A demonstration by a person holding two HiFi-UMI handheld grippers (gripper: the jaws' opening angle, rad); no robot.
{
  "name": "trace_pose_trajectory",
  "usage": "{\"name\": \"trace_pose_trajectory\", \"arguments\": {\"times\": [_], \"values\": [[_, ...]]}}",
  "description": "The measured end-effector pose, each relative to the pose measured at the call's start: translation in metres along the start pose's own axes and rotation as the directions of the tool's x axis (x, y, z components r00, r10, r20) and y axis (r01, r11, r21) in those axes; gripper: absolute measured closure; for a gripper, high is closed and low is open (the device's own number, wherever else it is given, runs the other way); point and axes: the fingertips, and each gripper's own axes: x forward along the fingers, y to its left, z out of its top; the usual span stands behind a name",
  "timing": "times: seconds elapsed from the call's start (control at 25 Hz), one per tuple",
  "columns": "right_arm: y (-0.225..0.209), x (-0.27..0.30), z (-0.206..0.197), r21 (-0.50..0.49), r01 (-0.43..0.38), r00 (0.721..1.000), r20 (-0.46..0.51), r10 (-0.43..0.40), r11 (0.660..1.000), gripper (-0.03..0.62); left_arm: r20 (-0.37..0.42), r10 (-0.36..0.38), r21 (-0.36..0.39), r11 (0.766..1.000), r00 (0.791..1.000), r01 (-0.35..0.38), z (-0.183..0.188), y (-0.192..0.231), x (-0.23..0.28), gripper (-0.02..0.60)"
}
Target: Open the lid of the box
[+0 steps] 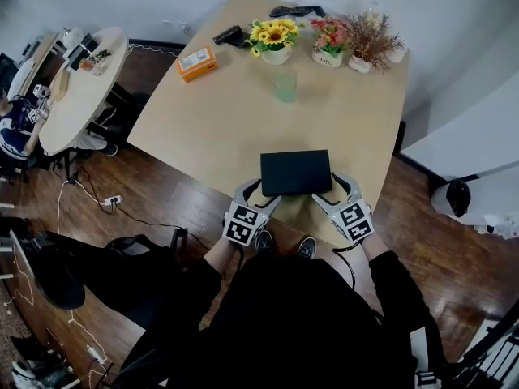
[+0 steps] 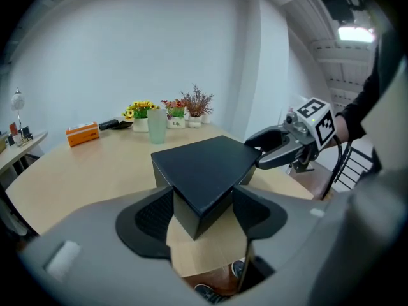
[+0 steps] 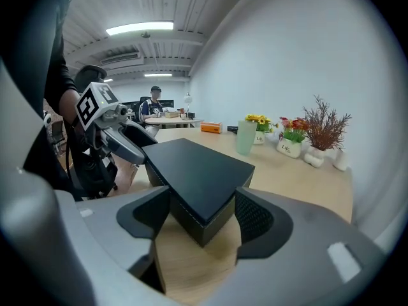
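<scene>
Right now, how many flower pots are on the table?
3, at the far end of the table: sunflowers on the left, red flowers in the middle, a dry brown plant on the right. Another may be hidden.

The box (image 1: 295, 172) is matt black, with a fine-grained, faintly leathery skin and pale stitching along the edge of the lid. Under it the surface (image 1: 340, 112) looks like pale wood laminate, smooth with a soft sheen. The left claw (image 1: 258, 197) and right claw (image 1: 334, 191) have bodies of smooth grey plastic, matt; their pads (image 2: 153, 215) are black and finely cross-hatched, rubbery in look. The floor (image 1: 162, 193) is dark wood planking — glossy. The cup (image 1: 285, 86) is pale green, frosted and translucent.
</scene>
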Motion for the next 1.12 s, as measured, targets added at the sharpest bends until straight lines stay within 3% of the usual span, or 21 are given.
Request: {"name": "trace_pose_trajectory", "arguments": {"times": [0.16, 0.44, 0.52, 0.6, 0.68, 0.8, 0.92, 1.0, 1.08, 1.12], "values": [[0.0, 0.001, -0.003, 0.007, 0.008, 1.0, 0.002, -0.008, 1.0, 0.272, 0.017, 0.001, -0.024, 1.0, 1.0, -0.001, -0.001, 0.0, 0.001, 0.309], [-0.002, 0.0, 0.0, 0.18, -0.052, 0.999, 0.004, 0.052, 0.982, 0.287, -0.004, 0.004, -0.007, 1.0, 1.0, -0.004, -0.004, 0.001, 0.003, 0.317], [-0.009, -0.001, 0.004, 0.315, -0.057, 0.998, 0.041, 0.046, 0.947, 0.295, -0.006, 0.008, -0.007, 1.0, 1.0, -0.008, -0.005, 0.001, 0.002, 0.317], [-0.023, -0.003, 0.005, 0.467, -0.041, 0.998, 0.07, 0.009, 0.883, 0.422, -0.007, 0.01, -0.004, 1.0, 1.0, -0.01, -0.005, 0.0, 0.001, 0.318], [-0.028, -0.004, 0.005, 0.499, -0.033, 0.998, 0.069, -0.002, 0.866, 0.436, -0.008, 0.008, 0.002, 1.0, 1.0, -0.008, -0.004, 0.0, 0.001, 0.318], [-0.022, -0.005, 0.007, 0.428, -0.059, 0.997, 0.068, 0.033, 0.902, 0.434, -0.013, 0.001, 0.022, 1.0, 1.0, -0.001, -0.005, 0.0, 0.003, 0.318], [-0.006, -0.004, 0.006, 0.272, -0.092, 0.996, 0.038, 0.085, 0.958, 0.285, -0.024, -0.008, 0.049, 0.999, 1.0, 0.009, -0.004, 0.0, 0.004, 0.321], [-0.001, 0.0, -0.002, 0.102, -0.053, 0.998, -0.033, 0.056, 0.993, 0.273, -0.031, -0.017, 0.044, 0.999, 0.999, 0.019, -0.004, 0.001, 0.001, 0.325], [0.0, 0.005, -0.011, -0.057, -0.005, 0.996, -0.091, 0.0, 0.998, 0.274, -0.032, -0.032, 0.02, 0.999, 0.999, 0.033, -0.005, 0.002, -0.001, 0.327], [0.0, 0.005, -0.012, -0.072, 0.006, 0.995, -0.096, -0.013, 0.997, 0.279, -0.03, -0.039, 0.009, 0.999, 0.999, 0.04, -0.005, 0.002, -0.002, 0.328]]}}
